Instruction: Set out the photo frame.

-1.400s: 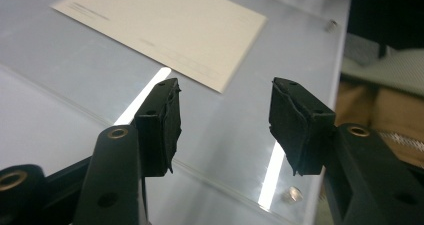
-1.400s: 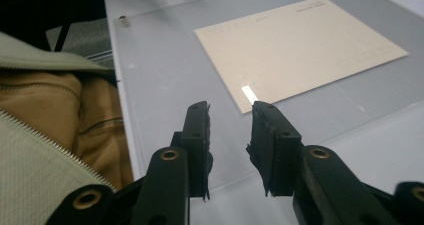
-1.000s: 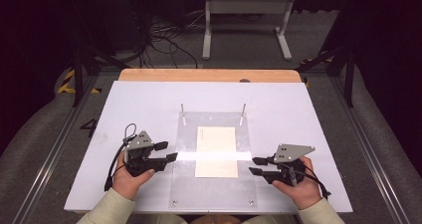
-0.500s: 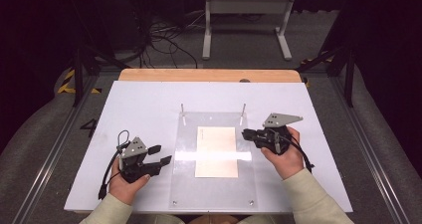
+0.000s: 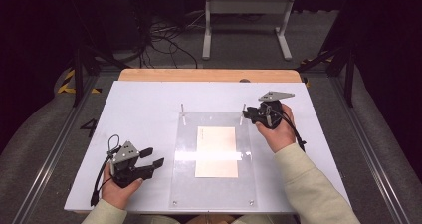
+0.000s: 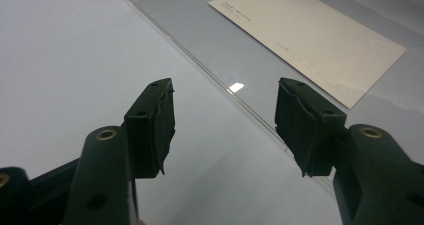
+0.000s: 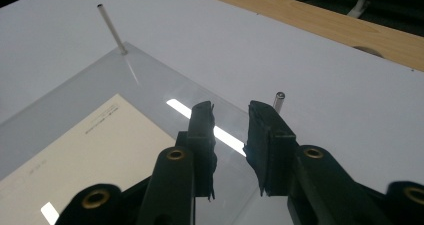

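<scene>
Bright overhead glare on clear plate (image 5: 214, 157), dark surroundings.

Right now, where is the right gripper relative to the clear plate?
In the high view the right gripper is at the far right corner of the clear plate, beside the right metal pin; its jaws, slightly parted, hold nothing, and have just been opening.

Your clear acrylic plate (image 5: 213, 194) is glossy, throwing back a bright glare strip; the sheet (image 5: 215, 151) at its middle is matt cream paper. At the plate's far corners stand thin polished metal pins (image 7: 111, 29), on a smooth matt white table (image 5: 144, 104) edged with bare wood.
</scene>
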### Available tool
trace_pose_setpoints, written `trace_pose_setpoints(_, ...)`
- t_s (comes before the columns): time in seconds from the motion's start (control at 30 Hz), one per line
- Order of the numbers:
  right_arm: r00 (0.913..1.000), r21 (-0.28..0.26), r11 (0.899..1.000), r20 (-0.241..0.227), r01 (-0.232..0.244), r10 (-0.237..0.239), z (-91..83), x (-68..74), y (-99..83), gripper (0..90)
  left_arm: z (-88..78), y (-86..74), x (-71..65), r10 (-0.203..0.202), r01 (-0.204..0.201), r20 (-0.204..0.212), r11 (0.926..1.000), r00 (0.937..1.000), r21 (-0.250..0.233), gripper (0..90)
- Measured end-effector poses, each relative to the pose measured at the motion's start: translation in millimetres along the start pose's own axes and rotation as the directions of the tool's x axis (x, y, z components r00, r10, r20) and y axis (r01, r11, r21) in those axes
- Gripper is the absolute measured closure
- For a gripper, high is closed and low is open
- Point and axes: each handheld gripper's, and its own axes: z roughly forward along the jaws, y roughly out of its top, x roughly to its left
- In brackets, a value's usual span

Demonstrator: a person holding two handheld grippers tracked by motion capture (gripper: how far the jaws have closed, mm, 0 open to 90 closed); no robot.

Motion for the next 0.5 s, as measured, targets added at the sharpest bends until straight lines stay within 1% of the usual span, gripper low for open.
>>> trace_pose_setpoints(0.03, 1.0, -0.003, 1.0, 0.006, -0.002, 0.002, 2.1, -1.5, 0.1, 74.1, 0.3, 0.1, 0.3, 0.004, -0.004, 0.011, 1.0, 0.9999, -0.004, 40.9)
trace_pose_setpoints(0.07, 0.9995, -0.003, 1.0, 0.032, 0.004, -0.004, 5.5, -3.9, 0.5, 74.3, 0.6, 0.2, 0.4, 0.008, -0.007, 0.009, 1.0, 0.9999, -0.006, 40.7)
trace_pose_setpoints(0.13, 0.9981, -0.01, 1.0, 0.061, 0.007, -0.006, 10.0, -6.9, 0.7, 73.1, 1.4, 0.5, 0.3, 0.011, -0.011, 0.007, 0.9999, 0.9999, -0.005, 40.6)
trace_pose_setpoints(0.2, 0.9961, -0.024, 1.0, 0.089, 0.007, -0.004, 14.1, -10.2, 1.0, 74.2, 2.3, 0.2, -0.1, 0.007, -0.007, 0.006, 1.0, 1.0, -0.002, 40.5)
trace_pose_setpoints(0.23, 0.9961, -0.024, 1.0, 0.089, 0.007, -0.004, 14.1, -10.2, 1.0, 74.2, 2.3, 0.2, -0.1, 0.007, -0.007, 0.006, 1.0, 1.0, -0.002, 40.5)
trace_pose_setpoints(0.3, 0.9943, -0.043, 0.999, 0.106, 0.007, -0.002, 22.4, -13.6, -0.3, 74.2, 2.4, -0.3, 0.1, 0.01, -0.01, 0.008, 0.9999, 0.9999, 0.0, 40.4)
trace_pose_setpoints(0.33, 0.9943, -0.043, 0.999, 0.106, 0.007, -0.002, 22.4, -13.6, -0.3, 74.2, 2.0, -0.3, 0.6, 0.017, -0.017, 0.004, 0.9999, 0.9999, 0.001, 40.4)
trace_pose_setpoints(0.37, 0.9941, -0.043, 0.999, 0.108, 0.006, -0.001, 25.3, -14.5, -1.2, 74.0, 1.7, -0.5, 0.2, 0.009, -0.009, 0.005, 1.0, 0.9999, 0.0, 40.3)
trace_pose_setpoints(0.4, 0.9938, -0.043, 0.999, 0.111, 0.007, -0.003, 28.2, -15.4, -2.0, 73.9, 1.6, -0.6, 0.3, 0.011, -0.011, 0.007, 0.9999, 0.9999, -0.001, 40.2)
trace_pose_setpoints(0.43, 0.994, -0.044, 0.999, 0.11, 0.008, -0.003, 31.0, -16.4, -2.9, 73.8, 1.5, -0.7, 0.3, 0.012, -0.012, 0.007, 0.9999, 0.9999, -0.001, 40.1)
trace_pose_setpoints(0.47, 0.9949, -0.046, 0.999, 0.1, -0.002, 0.007, 35.6, -17.3, -4.0, 73.4, 1.4, -0.8, 0.3, 0.015, -0.015, 0.004, 0.9999, 0.9999, 0.001, 39.9)
trace_pose_setpoints(0.5, 0.9949, -0.046, 0.999, 0.1, -0.002, 0.007, 35.6, -17.3, -4.0, 73.4, 1.4, -0.9, 0.4, 0.017, -0.017, 0.007, 0.9999, 0.9998, 0.003, 39.9)
